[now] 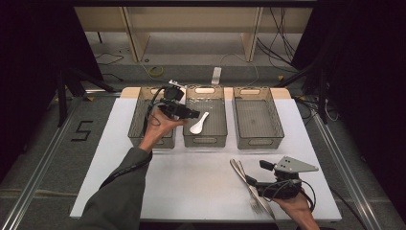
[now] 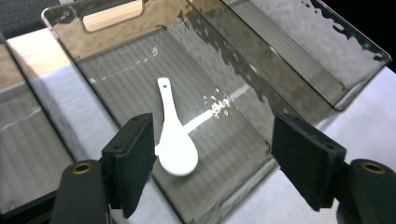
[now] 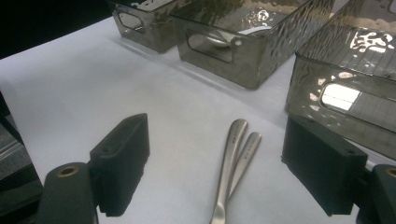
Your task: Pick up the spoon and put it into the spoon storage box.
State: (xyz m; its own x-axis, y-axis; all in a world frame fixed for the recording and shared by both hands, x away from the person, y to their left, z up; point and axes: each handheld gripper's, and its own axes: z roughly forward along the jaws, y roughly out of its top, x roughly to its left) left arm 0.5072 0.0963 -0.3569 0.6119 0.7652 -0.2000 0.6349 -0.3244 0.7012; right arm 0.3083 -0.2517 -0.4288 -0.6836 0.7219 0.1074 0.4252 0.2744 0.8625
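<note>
A white spoon (image 2: 173, 135) is seen lying flat on the floor of the middle bin (image 1: 220, 136), one of three smoky see-through bins set in a row at the far side of the white tabletop (image 1: 191, 182). Its bowl is turned toward the near wall of the bin and its handle points away.

The left gripper (image 1: 194, 114) is held above the divide between the left bin (image 1: 136, 136) and the middle one, pointing toward the spoon. Its jaws are spread wide and released; nothing is pressed between the pads, and the spoon is seen below the gap, close to the left pad.

The right gripper (image 1: 251, 181) is rested low over the near right part of the tabletop, with its jaws likewise parted and nothing grasped. Two metal forks (image 3: 233, 163) are laid side by side, touching, on the tabletop between its jaws. The right bin (image 1: 249, 139) stands beyond them.
</note>
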